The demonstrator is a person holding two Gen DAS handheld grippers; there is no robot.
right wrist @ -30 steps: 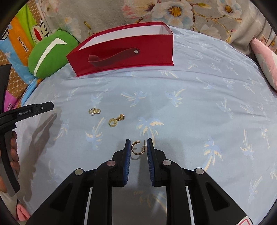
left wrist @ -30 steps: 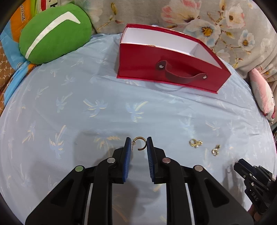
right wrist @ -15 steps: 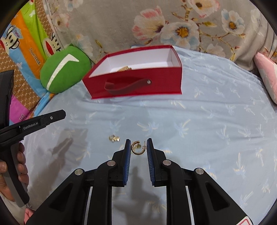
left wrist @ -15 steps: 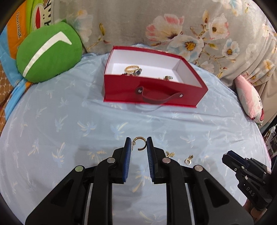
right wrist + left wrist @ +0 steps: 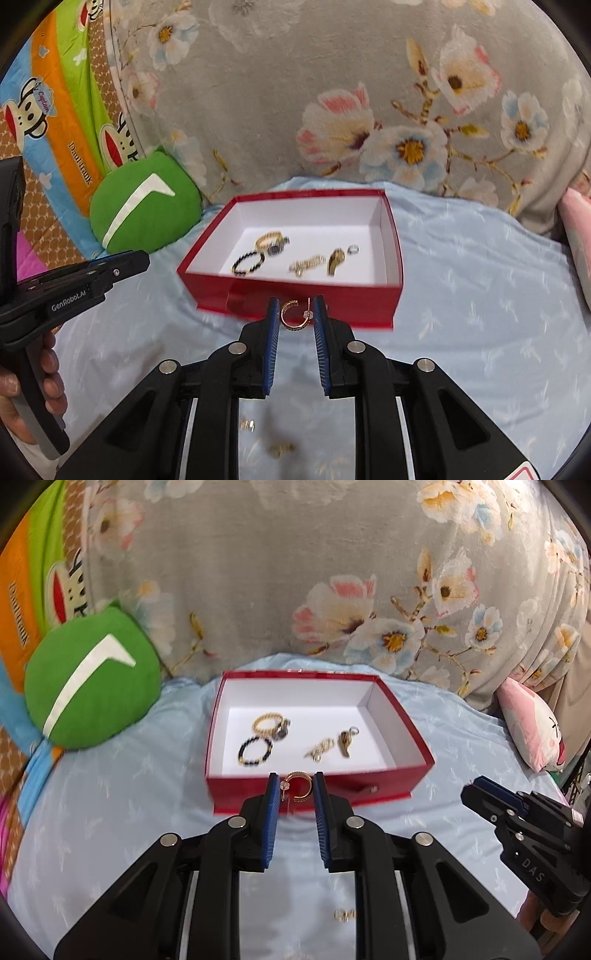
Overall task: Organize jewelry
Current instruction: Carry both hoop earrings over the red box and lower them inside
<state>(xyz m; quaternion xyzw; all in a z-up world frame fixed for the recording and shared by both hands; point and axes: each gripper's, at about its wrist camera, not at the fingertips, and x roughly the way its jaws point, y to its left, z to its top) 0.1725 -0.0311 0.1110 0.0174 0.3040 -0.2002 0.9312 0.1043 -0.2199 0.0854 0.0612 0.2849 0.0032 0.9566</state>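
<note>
Two gold hoop earrings are held, one pinched in the left gripper (image 5: 295,788), one (image 5: 294,314) in the right gripper (image 5: 294,312). The red box (image 5: 402,716), open and already stocked with rings, lies just beyond both sets of tips, its long axis running left to right. Neither hand is judged nearer.

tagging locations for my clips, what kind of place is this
Most likely a bedroom, on a bed: a light blue palm-print sheet as the work surface, a grey floral blanket bunched behind, and a green cushion beside the red jewelry box.
</note>
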